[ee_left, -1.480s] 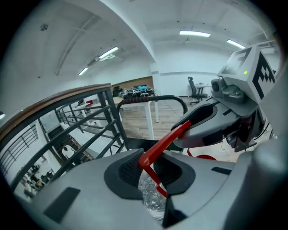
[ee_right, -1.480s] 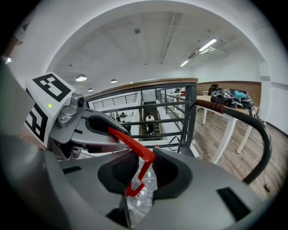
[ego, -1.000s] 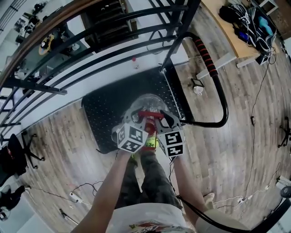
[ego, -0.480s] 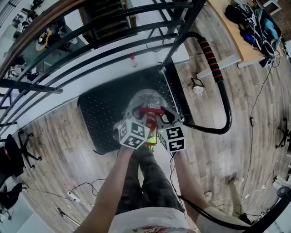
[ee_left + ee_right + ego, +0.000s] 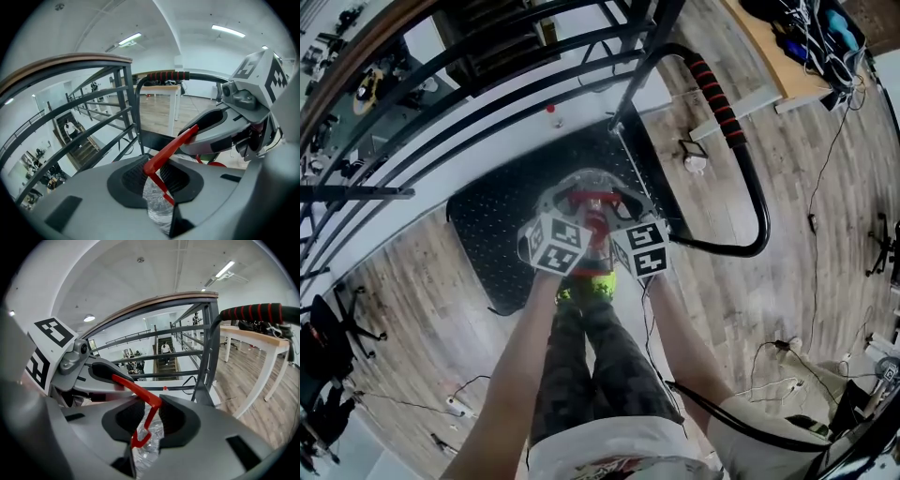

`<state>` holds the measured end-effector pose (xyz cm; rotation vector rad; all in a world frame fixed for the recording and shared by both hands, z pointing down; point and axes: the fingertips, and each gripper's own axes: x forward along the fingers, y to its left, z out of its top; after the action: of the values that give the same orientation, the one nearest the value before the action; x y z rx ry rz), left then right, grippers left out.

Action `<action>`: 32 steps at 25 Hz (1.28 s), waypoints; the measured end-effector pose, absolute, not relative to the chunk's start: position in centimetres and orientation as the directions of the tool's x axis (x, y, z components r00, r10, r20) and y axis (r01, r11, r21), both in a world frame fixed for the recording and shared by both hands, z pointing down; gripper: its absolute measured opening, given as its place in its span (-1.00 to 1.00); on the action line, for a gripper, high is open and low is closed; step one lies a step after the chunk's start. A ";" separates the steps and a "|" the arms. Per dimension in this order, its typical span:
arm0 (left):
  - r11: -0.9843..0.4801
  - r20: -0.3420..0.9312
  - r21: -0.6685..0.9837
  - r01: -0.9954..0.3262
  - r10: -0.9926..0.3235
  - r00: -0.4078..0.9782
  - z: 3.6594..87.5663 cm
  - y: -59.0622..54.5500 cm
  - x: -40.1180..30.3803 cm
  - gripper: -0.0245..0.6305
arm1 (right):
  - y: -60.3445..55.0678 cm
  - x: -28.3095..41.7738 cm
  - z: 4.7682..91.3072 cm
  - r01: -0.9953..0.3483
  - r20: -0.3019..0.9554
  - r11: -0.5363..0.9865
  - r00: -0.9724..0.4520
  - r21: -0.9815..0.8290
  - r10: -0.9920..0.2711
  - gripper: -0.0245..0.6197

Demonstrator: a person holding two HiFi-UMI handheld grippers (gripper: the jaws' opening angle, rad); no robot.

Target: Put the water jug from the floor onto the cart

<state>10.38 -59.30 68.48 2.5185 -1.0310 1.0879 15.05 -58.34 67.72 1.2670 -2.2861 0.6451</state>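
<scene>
The clear water jug (image 5: 592, 187) with its red carry handle (image 5: 589, 200) hangs over the black studded cart deck (image 5: 492, 211); whether it rests on the deck I cannot tell. My left gripper (image 5: 570, 208) and right gripper (image 5: 619, 210) hold the handle from either side. In the left gripper view the red handle (image 5: 169, 146) sits clamped in the left gripper (image 5: 157, 177), with crinkled clear plastic below. In the right gripper view the right gripper (image 5: 149, 420) is shut on the same handle (image 5: 138, 386). Each gripper's marker cube shows in the other's view.
The cart's push bar with a red-and-black grip (image 5: 717, 89) curves round at the right. Black railings (image 5: 441, 89) with a stairwell behind stand just beyond the deck. A wooden table (image 5: 778, 56) stands at the far right, and cables (image 5: 825, 187) lie on the floor. The person's shoes (image 5: 586, 291) stand at the deck's near edge.
Both grippers and the jug have sunk and moved a little further out over the cart deck. Both grips on the red handle are unchanged.
</scene>
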 end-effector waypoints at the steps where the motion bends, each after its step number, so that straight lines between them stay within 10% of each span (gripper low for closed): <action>1: -0.735 0.702 -0.081 -0.673 -0.521 0.485 68.5 -59.7 10.5 -0.71 | -58.8 15.3 67.9 -0.863 0.586 0.473 -0.479 -0.177 -0.654 -0.63; 32: -0.730 0.679 -0.066 -0.681 -0.533 0.505 69.8 -66.3 11.5 -0.70 | -65.3 16.6 70.1 -0.866 0.583 0.449 -0.485 -0.218 -0.653 -0.65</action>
<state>11.49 -66.34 69.81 2.5377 -1.0385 1.0347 16.62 -65.26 70.06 1.2791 -2.2879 0.6971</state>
